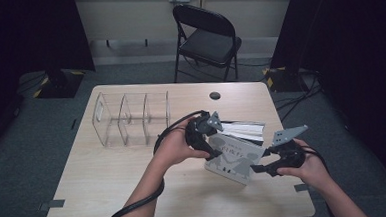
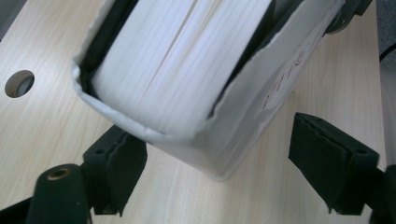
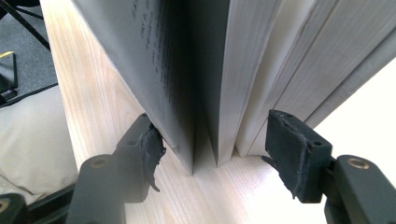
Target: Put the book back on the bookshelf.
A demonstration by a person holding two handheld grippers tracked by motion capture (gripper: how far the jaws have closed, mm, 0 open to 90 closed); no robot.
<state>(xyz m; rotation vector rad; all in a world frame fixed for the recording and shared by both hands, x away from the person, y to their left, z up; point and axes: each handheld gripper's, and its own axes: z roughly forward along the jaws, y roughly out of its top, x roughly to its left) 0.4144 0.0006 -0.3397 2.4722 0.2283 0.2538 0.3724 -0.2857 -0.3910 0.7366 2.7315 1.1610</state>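
Note:
A thick book (image 1: 233,156) in a white jacket with grey figures stands tilted on the pale wooden table (image 1: 110,183), right of centre. My left gripper (image 1: 214,153) is at its upper left corner. In the left gripper view that corner (image 2: 187,70) hangs between the open jaws of the gripper (image 2: 219,172); the right pad (image 2: 327,163) stands clear of the jacket. My right gripper (image 1: 256,167) is at the book's lower right corner. In the right gripper view the gripper (image 3: 215,154) straddles the book (image 3: 233,70), one pad on the dark cover and the other against the pages, which splay slightly.
A clear plastic organiser (image 1: 131,119) with three compartments stands at the table's back left. A round cable hole (image 1: 215,95) lies behind the book. A black folding chair (image 1: 207,37) stands beyond the far edge. The left gripper's cable (image 1: 136,206) trails off the front edge.

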